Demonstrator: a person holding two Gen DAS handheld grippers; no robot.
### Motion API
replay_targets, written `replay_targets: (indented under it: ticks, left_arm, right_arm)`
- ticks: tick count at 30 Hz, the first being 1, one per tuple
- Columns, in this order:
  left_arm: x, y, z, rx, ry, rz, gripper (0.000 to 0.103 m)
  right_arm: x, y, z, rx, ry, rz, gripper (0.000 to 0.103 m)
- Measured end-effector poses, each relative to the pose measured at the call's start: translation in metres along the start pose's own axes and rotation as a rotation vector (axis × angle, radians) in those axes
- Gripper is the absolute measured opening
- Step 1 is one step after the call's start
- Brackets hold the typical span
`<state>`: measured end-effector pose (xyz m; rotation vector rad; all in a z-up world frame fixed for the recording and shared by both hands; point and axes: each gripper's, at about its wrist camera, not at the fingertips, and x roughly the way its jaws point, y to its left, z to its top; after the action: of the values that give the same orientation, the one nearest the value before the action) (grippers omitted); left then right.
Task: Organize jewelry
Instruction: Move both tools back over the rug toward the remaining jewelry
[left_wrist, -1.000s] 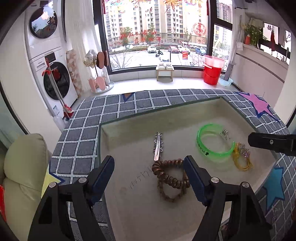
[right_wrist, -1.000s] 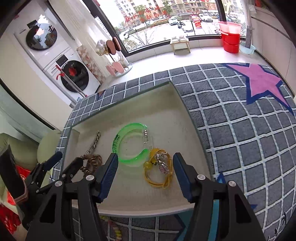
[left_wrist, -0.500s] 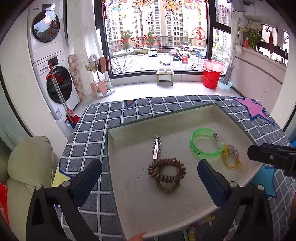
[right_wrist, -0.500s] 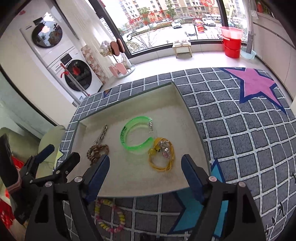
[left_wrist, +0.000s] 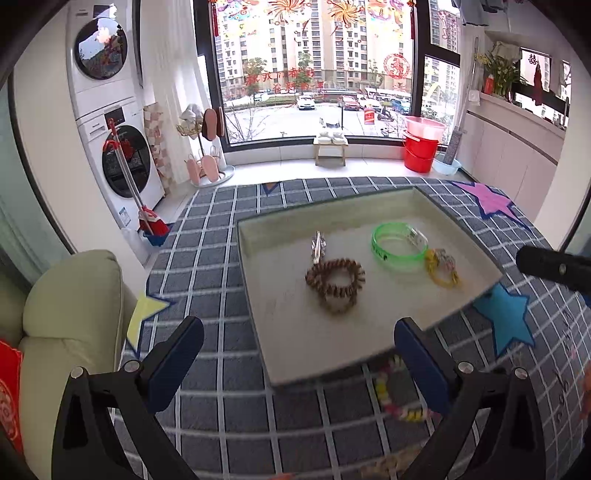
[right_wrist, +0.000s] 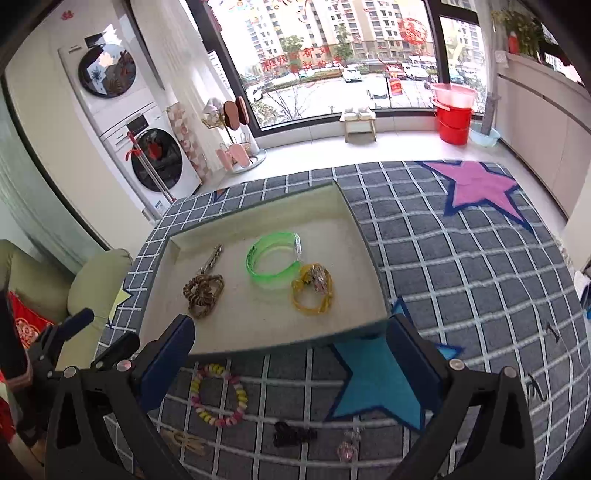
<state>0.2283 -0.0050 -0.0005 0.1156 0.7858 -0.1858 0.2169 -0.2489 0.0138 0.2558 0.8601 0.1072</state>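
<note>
Four pieces of jewelry lay in the shallow beige felt-lined tray, and more waited outside it on the grey grid-patterned rug.

In the tray: one brown coiled bracelet, one silver spiked hair clip, one translucent green bangle and one yellow charm bracelet, the last two touching. On the rug in front of the tray lay one pink-and-yellow spiral hair tie, one black hair clip, one small pink trinket and one tan piece, blurred. The left tongs stood wide apart with nothing between them; the right tongs were opening, also empty.
</note>
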Motion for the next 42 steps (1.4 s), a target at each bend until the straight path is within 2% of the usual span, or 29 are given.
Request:
replay_targets:
  ticks: [4, 11, 19, 26, 36, 42]
  left_arm:
    - [-0.009, -0.002, -0.015, 0.012, 0.018, -0.021, 0.103]
    - [-0.022, -0.007, -0.044, 0.017, 0.059, -0.085, 0.103]
    - [-0.022, -0.023, -0.074, 0.047, 0.108, -0.091, 0.103]
    - [-0.02, -0.033, -0.09, 0.082, 0.126, -0.069, 0.103]
    - [-0.009, -0.034, -0.097, 0.087, 0.156, -0.057, 0.103]
    - [-0.006, -0.039, -0.098, 0.109, 0.156, -0.055, 0.103]
  right_arm:
    - [-0.007, 0.0, -0.009, -0.007, 0.045, -0.002, 0.103]
    - [-0.017, 0.0, -0.044, -0.017, 0.111, 0.032, 0.103]
    - [-0.019, -0.011, -0.083, 0.012, 0.168, 0.017, 0.103]
    - [-0.016, -0.027, -0.109, 0.045, 0.2, -0.045, 0.103]
    - [-0.015, -0.029, -0.121, 0.021, 0.202, -0.11, 0.103]
    - [-0.013, -0.028, -0.122, 0.018, 0.2, -0.118, 0.103]
